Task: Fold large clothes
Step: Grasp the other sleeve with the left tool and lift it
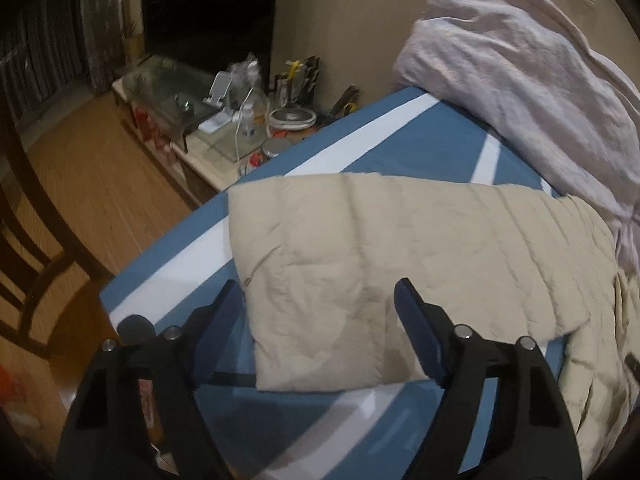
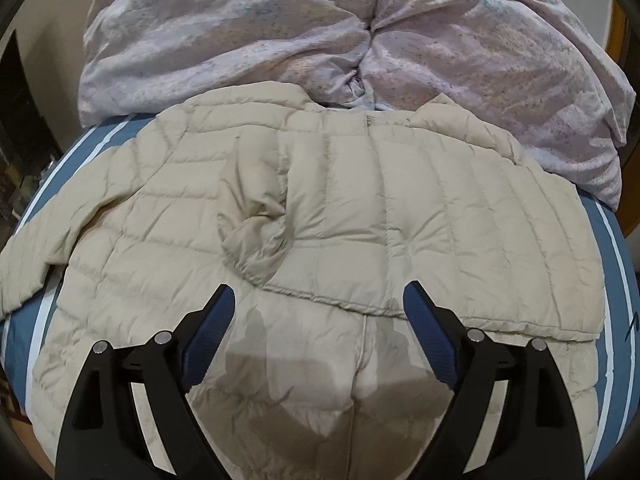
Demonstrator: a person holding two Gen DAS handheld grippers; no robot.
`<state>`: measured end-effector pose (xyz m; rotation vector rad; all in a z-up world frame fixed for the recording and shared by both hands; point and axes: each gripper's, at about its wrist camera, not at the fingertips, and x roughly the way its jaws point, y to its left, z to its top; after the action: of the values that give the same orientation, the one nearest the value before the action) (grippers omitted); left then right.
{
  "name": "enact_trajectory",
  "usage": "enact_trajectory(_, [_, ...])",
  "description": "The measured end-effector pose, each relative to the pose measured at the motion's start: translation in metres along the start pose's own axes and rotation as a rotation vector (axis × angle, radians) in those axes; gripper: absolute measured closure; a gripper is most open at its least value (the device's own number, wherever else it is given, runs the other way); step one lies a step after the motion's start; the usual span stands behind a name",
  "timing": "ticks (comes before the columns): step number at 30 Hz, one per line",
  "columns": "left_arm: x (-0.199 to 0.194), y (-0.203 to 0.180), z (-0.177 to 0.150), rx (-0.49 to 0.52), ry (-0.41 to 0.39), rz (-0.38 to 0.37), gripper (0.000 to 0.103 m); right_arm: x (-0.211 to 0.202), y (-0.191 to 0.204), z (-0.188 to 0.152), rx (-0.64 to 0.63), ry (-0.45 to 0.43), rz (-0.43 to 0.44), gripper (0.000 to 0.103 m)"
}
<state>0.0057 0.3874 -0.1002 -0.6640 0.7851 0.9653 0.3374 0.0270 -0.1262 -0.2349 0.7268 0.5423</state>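
- One beige quilted jacket [image 2: 320, 216] on one bed [image 1: 400, 136].
- One lilac duvet [image 2: 280, 32], bunched.
- Two tools: left tool [image 1: 316, 296], right tool [image 2: 318, 300].
- One wooden chair [image 1: 28, 272].
- Perhaps two lidded jars [image 1: 292, 120] on the tabletop [image 1: 208, 160]; the clutter there is blurred.

Jacket [image 2: 320, 208] hem cut off below; nightstand clutter [image 1: 256, 116] perhaps jars, blurred.

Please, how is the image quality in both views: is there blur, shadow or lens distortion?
Left wrist view: the wooden floor is smeared by motion blur and the bed edge bows from the fisheye. Right wrist view: sharper, with the right claw casting soft shadows on the beige puffer jacket.
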Motion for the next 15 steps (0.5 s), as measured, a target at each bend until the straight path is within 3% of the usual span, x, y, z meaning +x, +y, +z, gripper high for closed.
enact_trajectory(2, [0.006,0.004,-0.001,-0.021,0.020,-0.001,0.035,-0.002,-0.001,-0.001,-0.001,-0.001,0.006,0.015])
enact_trajectory(6, [0.007,0.006,-0.004,-0.015,0.012,0.015,0.039,-0.001,-0.003,-0.003,-0.001,0.002,0.015,0.015])
enact_trajectory(9, [0.007,0.005,-0.004,-0.012,-0.002,0.042,0.051,0.002,-0.003,-0.006,-0.003,0.012,0.021,0.015])
enact_trajectory(14, [0.009,-0.002,-0.001,-0.017,0.006,-0.009,0.091,0.007,-0.006,-0.011,0.002,0.028,0.022,0.015])
enact_trajectory(15, [0.009,-0.004,0.000,-0.022,0.010,-0.006,0.093,0.006,-0.008,-0.011,0.004,0.027,0.022,0.015])
